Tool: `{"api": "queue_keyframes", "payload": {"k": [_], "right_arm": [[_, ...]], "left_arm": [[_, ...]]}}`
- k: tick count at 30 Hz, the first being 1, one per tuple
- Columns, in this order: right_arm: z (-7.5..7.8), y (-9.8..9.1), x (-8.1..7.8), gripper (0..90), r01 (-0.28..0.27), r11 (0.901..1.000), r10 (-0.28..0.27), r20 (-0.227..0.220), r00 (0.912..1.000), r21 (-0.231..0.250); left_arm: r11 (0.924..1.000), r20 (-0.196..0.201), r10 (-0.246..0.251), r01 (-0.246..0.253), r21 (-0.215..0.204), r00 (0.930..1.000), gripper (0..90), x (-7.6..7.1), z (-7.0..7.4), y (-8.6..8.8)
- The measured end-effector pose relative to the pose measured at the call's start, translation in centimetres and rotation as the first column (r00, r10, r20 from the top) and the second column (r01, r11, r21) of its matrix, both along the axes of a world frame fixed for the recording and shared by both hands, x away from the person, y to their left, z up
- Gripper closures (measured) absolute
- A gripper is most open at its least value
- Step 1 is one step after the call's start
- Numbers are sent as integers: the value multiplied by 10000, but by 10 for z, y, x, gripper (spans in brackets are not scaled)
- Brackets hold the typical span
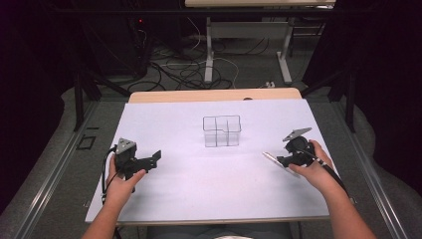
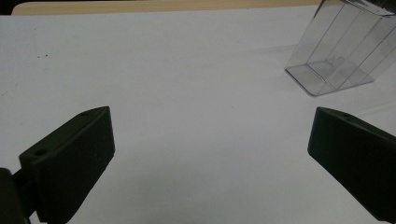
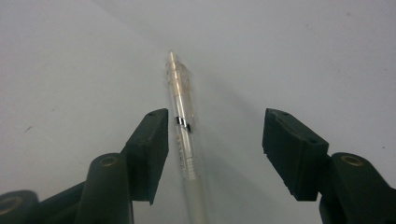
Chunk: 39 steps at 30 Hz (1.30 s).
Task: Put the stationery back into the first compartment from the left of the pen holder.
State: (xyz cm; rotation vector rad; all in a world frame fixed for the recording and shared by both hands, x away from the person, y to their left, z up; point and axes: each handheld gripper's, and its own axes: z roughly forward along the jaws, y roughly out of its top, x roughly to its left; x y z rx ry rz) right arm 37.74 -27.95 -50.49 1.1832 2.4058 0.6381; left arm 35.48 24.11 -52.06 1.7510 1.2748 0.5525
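High view overhead facing forward, gripper views close, low, sharing white table

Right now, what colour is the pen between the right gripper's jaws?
Clear, see-through pen with a thin black band; the right gripper view shows it best.

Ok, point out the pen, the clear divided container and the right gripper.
pen (image 3: 183, 119), right gripper view, on its clear barrel.
clear divided container (image 1: 222, 132), high view, on its front wall.
right gripper (image 3: 215, 140), right gripper view, midway between its fingertips.

pen cut off below, container top cropped
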Motion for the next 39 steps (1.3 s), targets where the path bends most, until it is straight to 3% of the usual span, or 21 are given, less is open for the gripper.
{"api": "queue_keyframes", "payload": {"k": [3, 5, 6, 8, 11, 12, 13, 14, 16, 17, 22, 23, 24, 25, 26, 27, 28, 30, 31, 34, 39], "right_arm": [[-3, 0, 0, 470, -254, 9997, 253, -218, 9994, -35], [-2, 0, 0, 517, -365, 9987, 347, -509, 9981, -345], [-7, 1, 1, 538, -425, 9989, 417, -392, 9984, -209], [-6, 1, 0, 570, -505, 9970, 466, -661, 9967, -588], [-8, 3, 0, 608, -647, 9957, 577, -1018, 9931, -662], [-9, 4, -2, 619, -495, 9978, 442, -1152, 9924, -437], [-13, 4, -1, 631, -741, 9972, 726, -930, 9930, -128], [-8, 4, -1, 635, -870, 9929, 754, -1358, 9879, -815], [-10, 5, -1, 638, -992, 9929, 892, -1429, 9857, -650], [-10, 5, -1, 649, -1023, 9921, 890, -1685, 9817, -720], [-12, 2, -1, 669, -758, 9913, 562, -1750, 9830, -1076], [-13, 1, -1, 671, -809, 9941, 659, -1900, 9796, -722], [-16, 1, 0, 672, -746, 9955, 639, -1680, 9837, -580], [-16, 1, -1, 678, -533, 9953, 391, -1672, 9851, -809], [-14, -1, 0, 684, -653, 9918, 432, -1927, 9803, -1099], [-18, -1, 0, 689, -634, 9943, 474, -1763, 9832, -861], [-18, 0, -1, 691, -579, 9957, 433, -1901, 9808, -719], [-16, -1, 0, 699, -745, 9912, 496, -2149, 9754, -1095], [-18, -1, 1, 703, -864, 9935, 670, -2324, 9703, -744], [-21, 0, 2, 726, -883, 9882, 596, -2168, 9744, -1253], [-21, 3, 1, 782, -1043, 9869, 742, -2271, 9710, -1233]], "left_arm": [[10000, -20, -14, 14, 28, 10000, 7, 0, 0, 1], [10000, -46, 2, -2, 34, 10000, 7, -1, 0, 1], [10000, -49, 9, -9, 35, 10000, 7, -1, 0, 1], [10000, -51, 21, -20, 21, 10000, 7, -1, 0, 1], [10000, -55, 38, -38, 22, 10000, 8, -1, 0, 2], [10000, -59, 36, -36, 26, 10000, 7, -1, 0, 2], [10000, -60, 27, -27, 41, 10000, 7, -1, 0, 2], [10000, -62, 13, -12, 49, 10000, 7, -1, 0, 1], [10000, -54, -1, 1, 48, 10000, 9, -1, -1, 1], [10000, -72, -12, 12, 53, 10000, 11, -1, 0, 0], [10000, -51, -25, 25, 53, 10000, 11, 0, -1, 0], [10000, -60, -33, 33, 70, 10000, 11, 0, -1, 0], [10000, -63, -34, 34, 71, 10000, 11, 0, -1, 0], [10000, -65, -35, 36, 66, 10000, 11, 0, -1, 0], [10000, -61, -32, 33, 65, 10000, 11, 0, -1, 0], [10000, -64, -38, 39, 67, 10000, 11, 0, -1, 0], [10000, -63, -37, 37, 64, 10000, 11, 0, -1, 0], [10000, -72, -36, 37, 60, 10000, 11, 0, -1, 0], [10000, -76, -30, 31, 56, 10000, 11, 0, -1, 0], [10000, -73, -42, 43, 56, 10000, 11, 0, -1, 0], [10000, -59, -39, 39, -21, 10000, 11, 0, -1, -1]]}}
